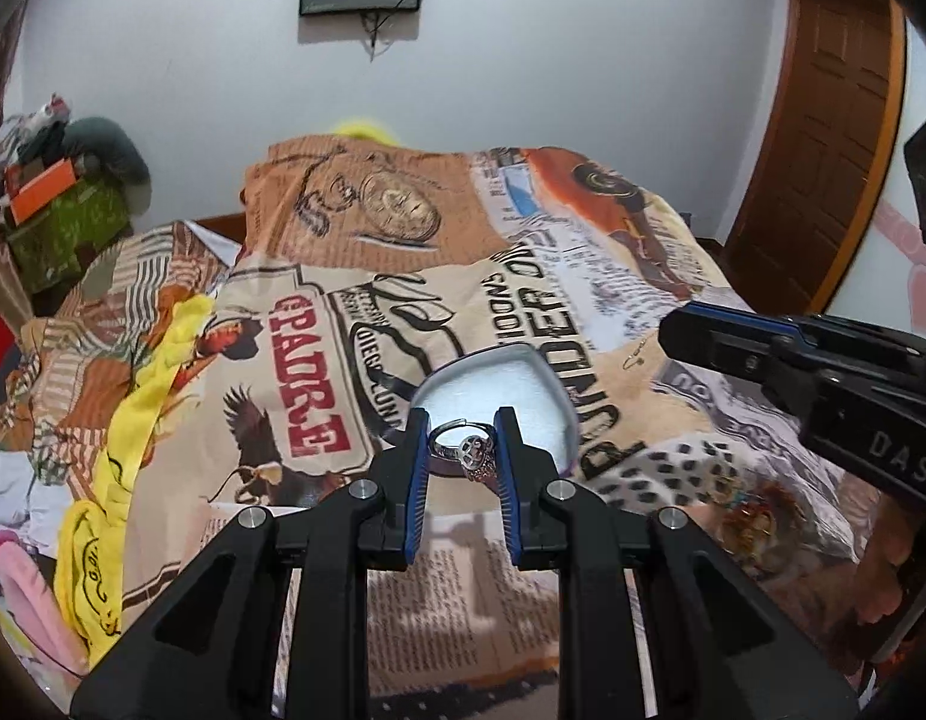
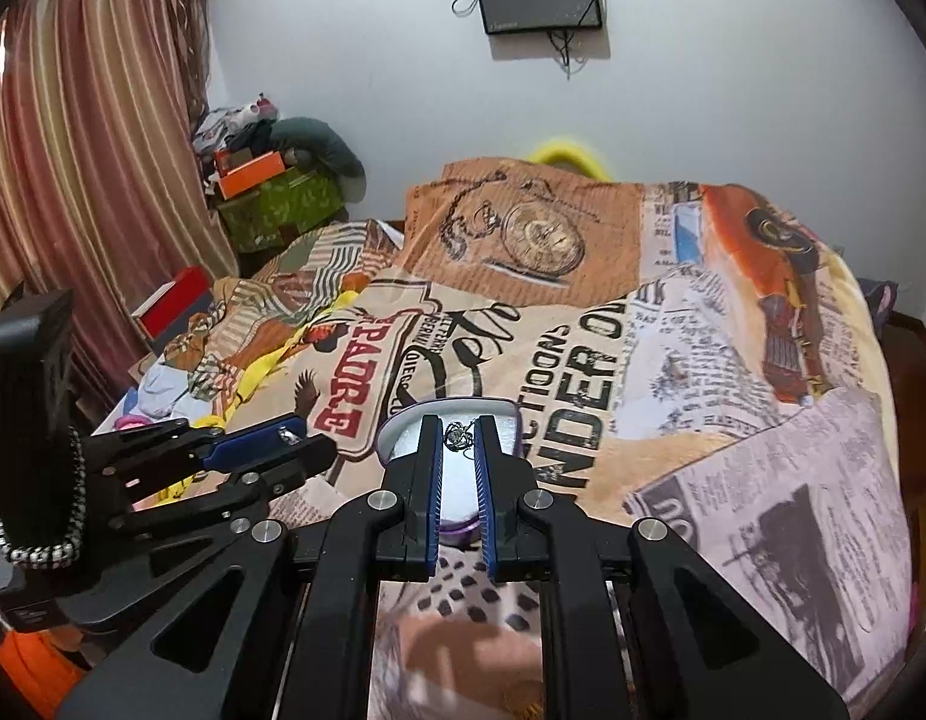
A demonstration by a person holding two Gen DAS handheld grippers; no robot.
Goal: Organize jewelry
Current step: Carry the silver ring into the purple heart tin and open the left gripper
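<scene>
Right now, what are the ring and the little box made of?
The ring looks like shiny silver metal: it glints, with a pierced round top. The box looks like hard, smooth plastic with a pale grey rim; its white lining seems soft, maybe foam or cloth.

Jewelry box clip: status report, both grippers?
Left gripper shut on silver ring, over open jewelry box. Right gripper shut on small pendant, over the same box. Nothing in the way.

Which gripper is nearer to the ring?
Left. The left gripper is shut on the ring above the jewelry box; the right gripper holds a small pendant instead.
</scene>
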